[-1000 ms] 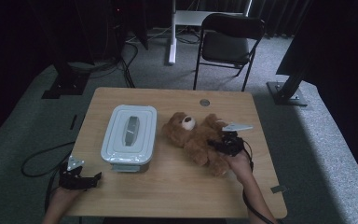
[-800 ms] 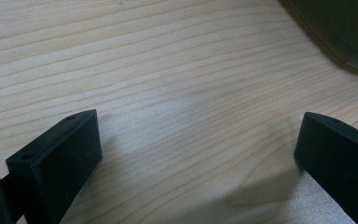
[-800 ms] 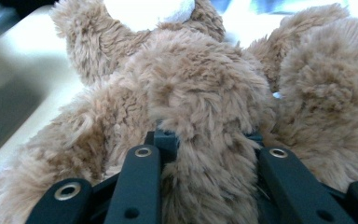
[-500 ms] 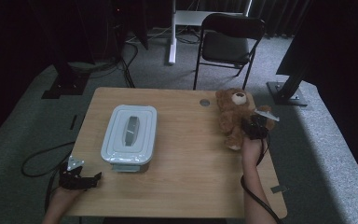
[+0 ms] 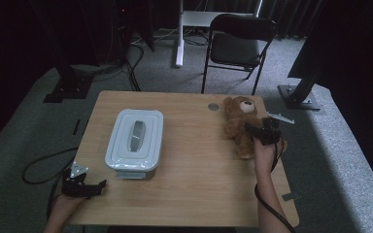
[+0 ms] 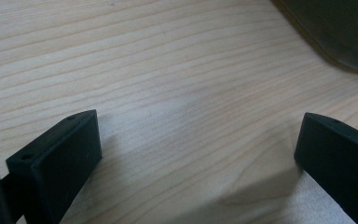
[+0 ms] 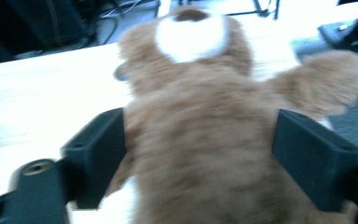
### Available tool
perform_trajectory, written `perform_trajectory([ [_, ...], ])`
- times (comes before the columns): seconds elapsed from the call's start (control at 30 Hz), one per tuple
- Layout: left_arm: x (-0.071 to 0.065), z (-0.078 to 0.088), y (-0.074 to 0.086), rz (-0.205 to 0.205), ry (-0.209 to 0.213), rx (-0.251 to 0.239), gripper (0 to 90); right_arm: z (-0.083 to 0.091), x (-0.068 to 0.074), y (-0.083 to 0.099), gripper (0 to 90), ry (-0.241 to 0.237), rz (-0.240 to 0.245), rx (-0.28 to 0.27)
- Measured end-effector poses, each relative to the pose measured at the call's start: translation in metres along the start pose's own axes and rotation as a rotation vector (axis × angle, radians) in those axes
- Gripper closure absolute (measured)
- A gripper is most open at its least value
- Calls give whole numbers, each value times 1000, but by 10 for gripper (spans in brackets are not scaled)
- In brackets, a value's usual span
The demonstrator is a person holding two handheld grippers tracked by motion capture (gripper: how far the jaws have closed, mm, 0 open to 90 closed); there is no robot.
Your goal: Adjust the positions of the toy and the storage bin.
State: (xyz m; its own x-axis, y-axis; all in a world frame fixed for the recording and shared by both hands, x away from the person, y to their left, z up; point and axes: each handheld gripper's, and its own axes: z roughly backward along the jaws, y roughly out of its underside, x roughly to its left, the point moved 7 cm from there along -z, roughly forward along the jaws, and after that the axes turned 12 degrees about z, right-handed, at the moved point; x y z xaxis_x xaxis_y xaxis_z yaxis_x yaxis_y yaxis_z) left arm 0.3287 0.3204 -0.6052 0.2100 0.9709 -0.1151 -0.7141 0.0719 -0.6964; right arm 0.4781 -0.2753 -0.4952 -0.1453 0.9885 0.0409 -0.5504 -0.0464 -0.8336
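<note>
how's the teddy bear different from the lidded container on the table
The teddy bear is brown, furry and soft-looking; the container is pale, smooth and rigid, with a lid on top. The teddy bear lies at the table's right edge between the right gripper's just-opened jaws; the container sits left of centre, untouched. The container looks wider than the teddy bear. Both rest on the table.

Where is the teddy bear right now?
In the high view the teddy bear lies near the table's far right corner, well apart from the white box. The right gripper sits around its body, jaws just opened.
</note>
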Motion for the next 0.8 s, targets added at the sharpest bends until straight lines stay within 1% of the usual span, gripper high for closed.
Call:
perform_trajectory([
  [0.03,0,0,-2,4,-5,-11,11,2,5,-2,167,-3,21,3],
  [0.07,0,1,-4,10,-7,-20,12,5,11,-4,167,-8,44,-5],
  [0.1,0,1,-7,12,-16,-29,12,7,17,-5,167,-30,56,-11],
  [0.17,1,2,-13,2,-34,-41,12,9,32,-7,162,-66,90,-16],
  [0.27,3,1,-25,1,-56,-62,12,8,54,-8,160,-88,158,-19],
  [0.3,4,0,-29,3,-61,-68,12,8,63,-8,135,-106,172,-17],
  [0.37,5,-2,-36,2,-74,-78,12,6,78,-8,135,-122,208,-13],
  [0.4,5,-4,-40,-5,-87,-84,12,5,85,-8,133,-149,211,-19],
  [0.47,4,-6,-46,-22,-107,-96,12,-1,97,-5,130,-162,222,-8],
  [0.5,3,-8,-49,-25,-107,-100,12,-4,103,-3,128,-181,226,-4],
  [0.57,1,-12,-55,-27,-105,-101,12,-11,114,1,127,-190,238,17],
  [0.6,1,-14,-57,-32,-107,-101,12,-14,120,3,127,-210,242,21],
  [0.63,0,-16,-60,-34,-105,-101,12,-17,125,5,127,-213,253,29],
  [0.67,0,-18,-63,-34,-106,-100,12,-21,130,8,126,-212,267,39],
  [0.73,-1,-23,-68,-24,-96,-103,12,-28,141,14,123,-235,284,61],
  [0.8,-1,-27,-72,-24,-90,-100,12,-36,150,20,123,-256,287,80],
])
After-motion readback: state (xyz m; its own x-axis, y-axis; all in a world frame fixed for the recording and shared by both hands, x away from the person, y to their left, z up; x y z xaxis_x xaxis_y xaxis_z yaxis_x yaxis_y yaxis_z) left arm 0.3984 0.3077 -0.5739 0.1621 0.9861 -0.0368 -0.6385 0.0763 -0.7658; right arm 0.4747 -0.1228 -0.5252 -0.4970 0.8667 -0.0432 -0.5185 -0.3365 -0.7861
